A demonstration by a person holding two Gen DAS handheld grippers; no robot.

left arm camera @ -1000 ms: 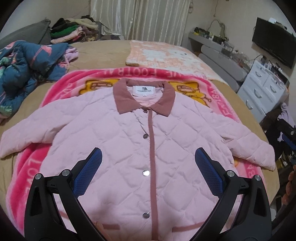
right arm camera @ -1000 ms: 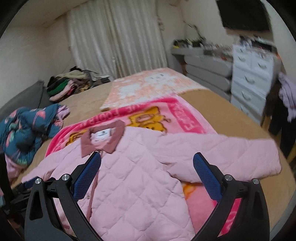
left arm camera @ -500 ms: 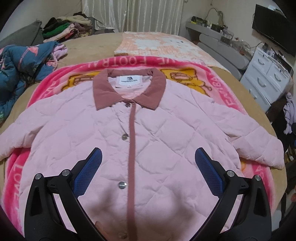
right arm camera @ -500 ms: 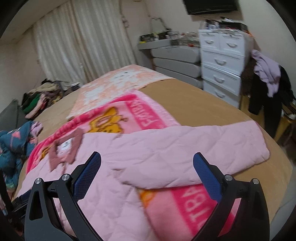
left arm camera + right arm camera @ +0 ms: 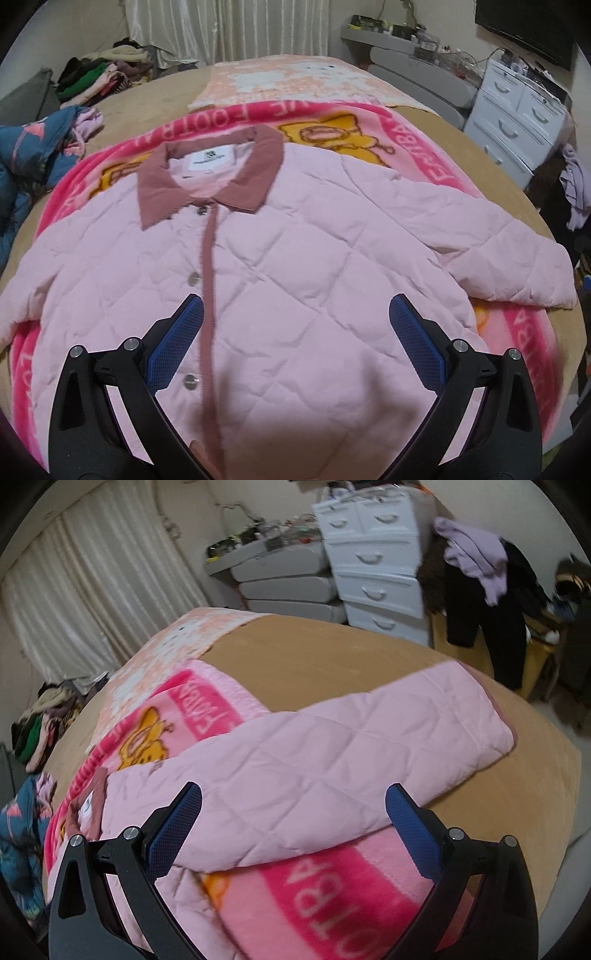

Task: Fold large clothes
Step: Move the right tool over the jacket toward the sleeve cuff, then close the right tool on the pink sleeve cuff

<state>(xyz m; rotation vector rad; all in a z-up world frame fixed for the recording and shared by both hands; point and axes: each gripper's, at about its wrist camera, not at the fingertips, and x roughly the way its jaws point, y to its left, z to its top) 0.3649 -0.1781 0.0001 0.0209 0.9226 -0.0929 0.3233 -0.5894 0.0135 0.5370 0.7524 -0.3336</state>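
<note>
Right hand-held gripper [image 5: 293, 814] has swung toward the jacket [image 5: 314, 775] sleeve; both gape wide over the tan bed [image 5: 332, 657].

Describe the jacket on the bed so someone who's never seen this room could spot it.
On the tan bed, find the hot-pink cartoon blanket. Spread flat on it lies the pale pink quilted jacket, snapped shut, sleeves out; only it has a dusty-rose collar.
</note>
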